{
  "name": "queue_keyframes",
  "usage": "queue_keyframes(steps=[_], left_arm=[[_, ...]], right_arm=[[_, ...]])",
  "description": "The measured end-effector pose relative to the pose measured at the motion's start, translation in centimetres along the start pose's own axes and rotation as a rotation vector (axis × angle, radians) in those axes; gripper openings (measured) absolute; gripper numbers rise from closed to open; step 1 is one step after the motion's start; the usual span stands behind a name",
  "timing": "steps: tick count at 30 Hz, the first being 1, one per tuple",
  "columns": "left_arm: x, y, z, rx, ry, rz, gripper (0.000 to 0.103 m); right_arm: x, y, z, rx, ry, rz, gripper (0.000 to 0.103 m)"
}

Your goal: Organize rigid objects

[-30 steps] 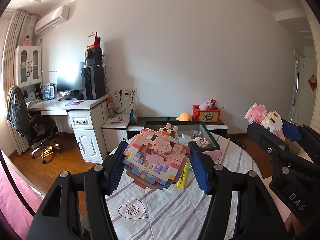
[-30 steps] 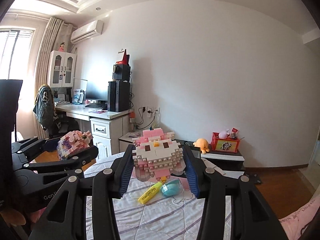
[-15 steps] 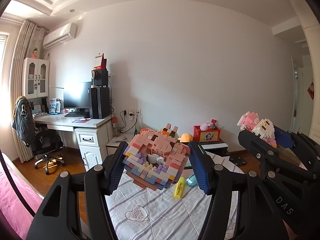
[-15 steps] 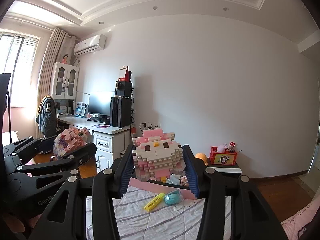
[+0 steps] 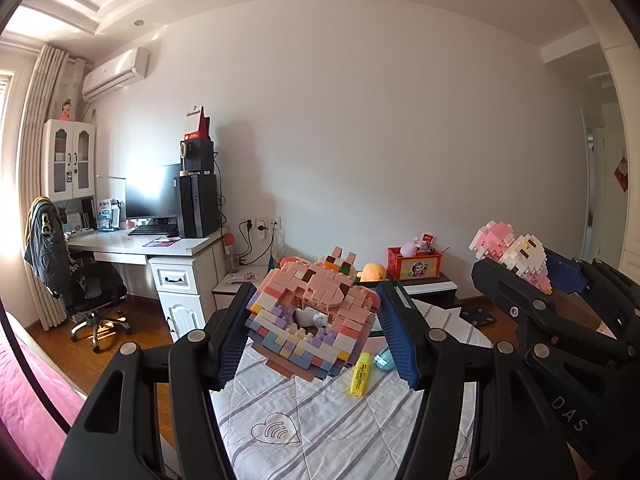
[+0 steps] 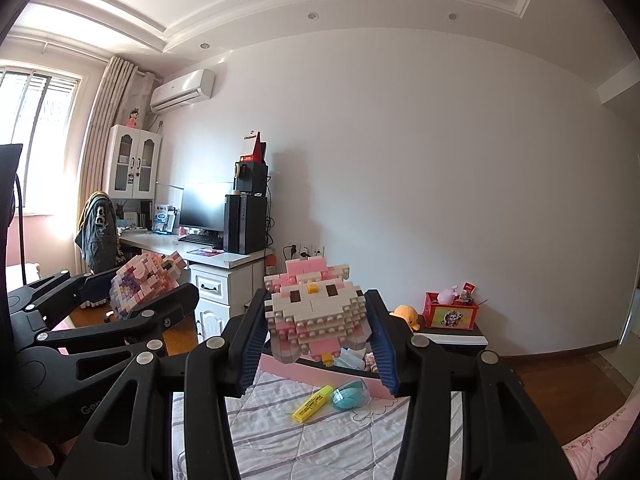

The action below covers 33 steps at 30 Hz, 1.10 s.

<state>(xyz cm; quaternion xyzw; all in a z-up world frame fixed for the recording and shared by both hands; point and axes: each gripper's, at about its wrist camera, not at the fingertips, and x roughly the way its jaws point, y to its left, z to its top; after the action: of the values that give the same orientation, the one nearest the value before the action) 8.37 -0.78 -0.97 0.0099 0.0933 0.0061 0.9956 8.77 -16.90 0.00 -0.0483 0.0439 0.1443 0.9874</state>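
Left wrist view shows the left gripper (image 5: 316, 334) with its fingers clamped on a pastel brick model (image 5: 310, 316), held above the quilted bed (image 5: 320, 420). To its right, the right gripper (image 6: 318, 334) grips a pink-and-white brick figure (image 6: 316, 322) over a yellow highlighter (image 6: 313, 398).

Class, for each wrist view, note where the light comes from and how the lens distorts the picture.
Left wrist view: daylight glares from the left edge by the curtain; walls bow, corners go black. Right wrist view: the window blows out white; the ceiling mouldings curve.
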Motion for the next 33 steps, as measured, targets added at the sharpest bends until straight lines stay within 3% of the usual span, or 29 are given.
queue_keyframes(steps=[10,16,20,27,33], left_arm=[[5.2,-0.6,0.3,0.033,0.039,0.011,0.062],[11.5,-1.0,0.5,0.055,0.076,0.030,0.062],[17.6,-1.2,0.5,0.071,0.119,0.034,0.062],[32.0,-1.0,-1.5,0.068,0.322,-0.016,0.062],[41.0,-1.3,-5.8,0.075,0.492,-0.027,0.062]], right_arm=[[4.7,-1.0,-0.5,0.003,0.044,0.001,0.049],[10.0,-2.6,-0.9,-0.003,0.086,0.005,0.049],[15.0,-3.9,-1.5,-0.009,0.128,0.009,0.049],[25.4,-6.7,-3.7,0.015,0.254,0.046,0.049],[34.2,-8.7,-7.9,0.078,0.446,0.092,0.049]])
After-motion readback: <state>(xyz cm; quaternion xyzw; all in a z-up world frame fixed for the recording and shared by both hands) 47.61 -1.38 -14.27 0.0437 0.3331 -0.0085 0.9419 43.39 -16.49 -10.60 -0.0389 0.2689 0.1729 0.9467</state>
